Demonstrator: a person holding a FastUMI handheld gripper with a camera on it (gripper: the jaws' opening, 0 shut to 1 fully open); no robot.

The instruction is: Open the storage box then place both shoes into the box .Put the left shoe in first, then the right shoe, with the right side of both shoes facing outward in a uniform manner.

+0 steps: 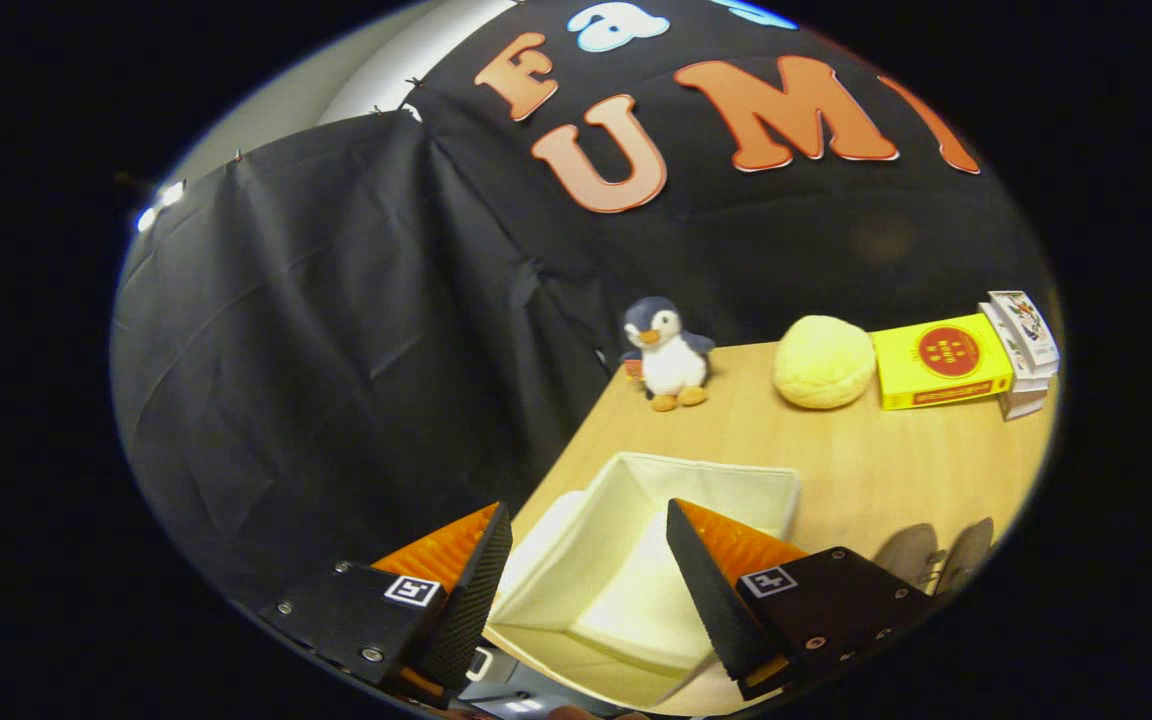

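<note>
Tongs (586, 575) hang spread and empty above the open box (636, 590), which sits between the fingers. Shoes (936, 555) lie on the desk (886, 460) at four o'clock from it. Box looks opened; next move, I judge, is fetching the left shoe.

Storage box (636, 560) lies between the hand-held gripper (586, 560) fingers, penguin (666, 352) beyond
</note>
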